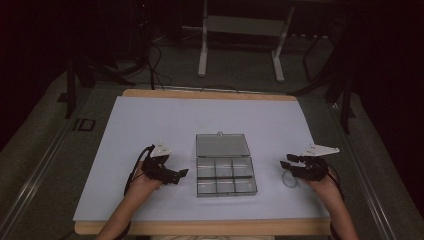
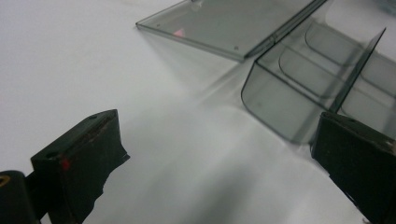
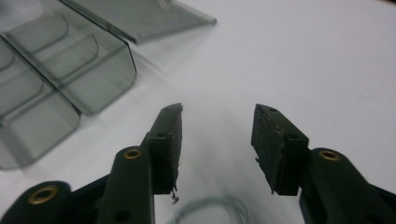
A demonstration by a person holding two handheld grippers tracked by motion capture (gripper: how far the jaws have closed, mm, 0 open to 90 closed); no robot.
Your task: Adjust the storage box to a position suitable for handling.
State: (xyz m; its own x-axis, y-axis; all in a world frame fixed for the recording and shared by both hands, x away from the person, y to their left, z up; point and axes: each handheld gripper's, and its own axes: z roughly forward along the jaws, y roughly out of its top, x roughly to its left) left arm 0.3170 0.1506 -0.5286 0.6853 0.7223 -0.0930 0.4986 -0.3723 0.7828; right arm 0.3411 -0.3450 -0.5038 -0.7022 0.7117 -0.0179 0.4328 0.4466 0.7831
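The box (image 1: 226, 170) lies mid-table (image 1: 150, 120), lid flat open on the far side, its long axis running away from the person. The left gripper (image 1: 181, 174) is held low left of the box, jaws spread wide and empty; the right gripper (image 1: 284, 164) right of it, jaws half spread, empty. A thin clear ring (image 3: 210, 210) is seen beneath them in the right gripper view — faint from above.

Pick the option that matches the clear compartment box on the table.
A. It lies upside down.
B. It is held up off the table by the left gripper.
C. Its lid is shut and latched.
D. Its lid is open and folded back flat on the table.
D: the box sits on the white table cover with its lid laid back flat behind the open compartments.
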